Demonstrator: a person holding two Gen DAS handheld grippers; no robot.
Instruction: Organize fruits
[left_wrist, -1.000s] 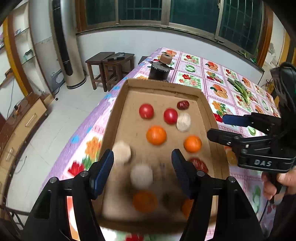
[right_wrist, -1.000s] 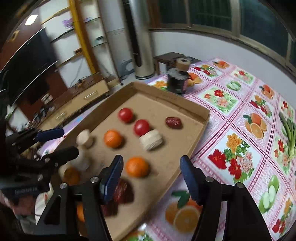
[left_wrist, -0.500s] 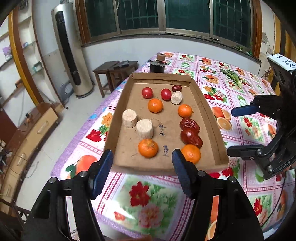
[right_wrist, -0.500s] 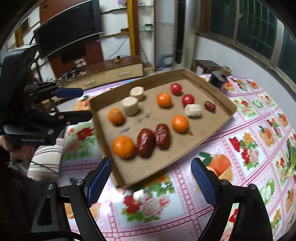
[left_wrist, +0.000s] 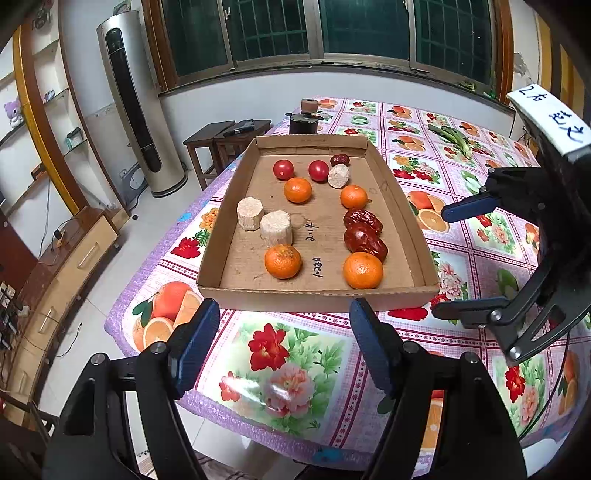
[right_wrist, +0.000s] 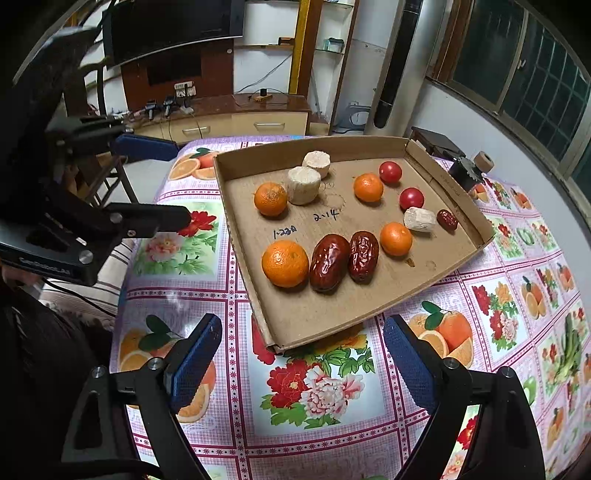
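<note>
Here the cardboard tray (left_wrist: 402, 206) with the fruits (left_wrist: 283, 261) lies on a table under a flowered cloth (left_wrist: 295, 354), near windows (left_wrist: 362, 29). The left gripper (left_wrist: 284, 343) has just been opening, and the right gripper (right_wrist: 303, 363) gapes too; both are empty.

Behind the cardboard tray (left_wrist: 317, 293), the small dark object (left_wrist: 303, 120) with a tan roll on top was too small to identify, and the tray's far wall covered its base. In the right wrist view, the tray's near corner (right_wrist: 275, 345) hid part of the flower print on the desk (right_wrist: 314, 406). The handwritten marks (right_wrist: 284, 232) on the tray floor could not be read with certainty. The right gripper (left_wrist: 448, 264) ran past the picture's right edge in the left wrist view, and its label (left_wrist: 550, 122) was cut off. The hand on the left gripper (right_wrist: 168, 182) was hidden except for a sliver.
</note>
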